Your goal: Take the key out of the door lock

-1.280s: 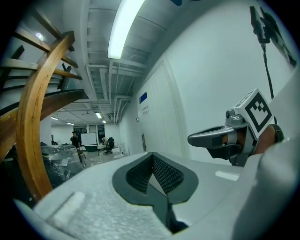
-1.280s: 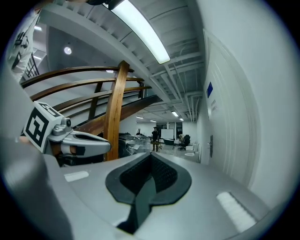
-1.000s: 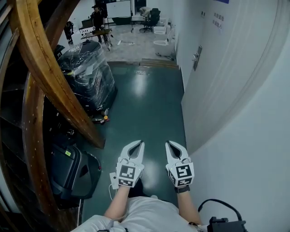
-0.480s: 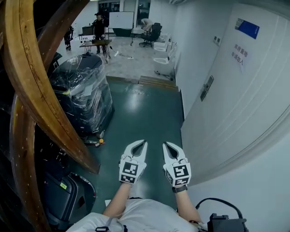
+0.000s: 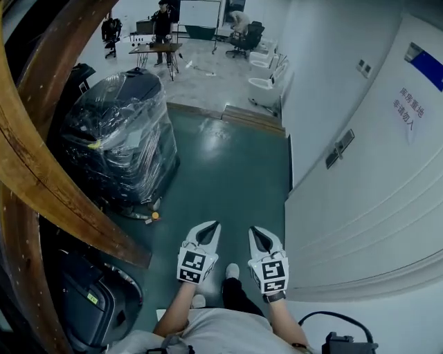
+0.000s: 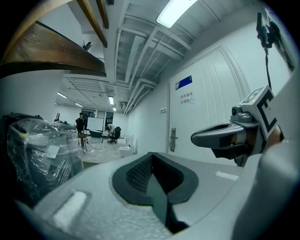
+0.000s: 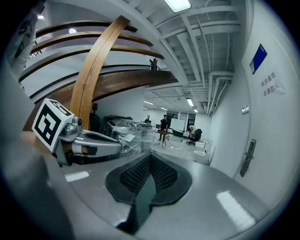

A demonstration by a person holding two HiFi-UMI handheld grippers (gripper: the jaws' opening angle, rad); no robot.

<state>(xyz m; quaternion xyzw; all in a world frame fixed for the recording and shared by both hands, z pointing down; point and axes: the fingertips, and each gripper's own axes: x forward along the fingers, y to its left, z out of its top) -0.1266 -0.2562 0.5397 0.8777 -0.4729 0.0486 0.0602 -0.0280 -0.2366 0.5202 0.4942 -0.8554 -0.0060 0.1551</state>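
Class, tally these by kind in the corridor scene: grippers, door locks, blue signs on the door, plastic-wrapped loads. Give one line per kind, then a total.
Grippers: 2, the left gripper and the right gripper
Door lock: 1
Blue sign: 1
Plastic-wrapped load: 1
Total: 5

Ahead and to the left of the left gripper, a dark bundle wrapped in clear plastic stands on the green floor. A curved wooden beam sweeps past farther left. Far beyond the right gripper are white toilets, a table and a standing person.
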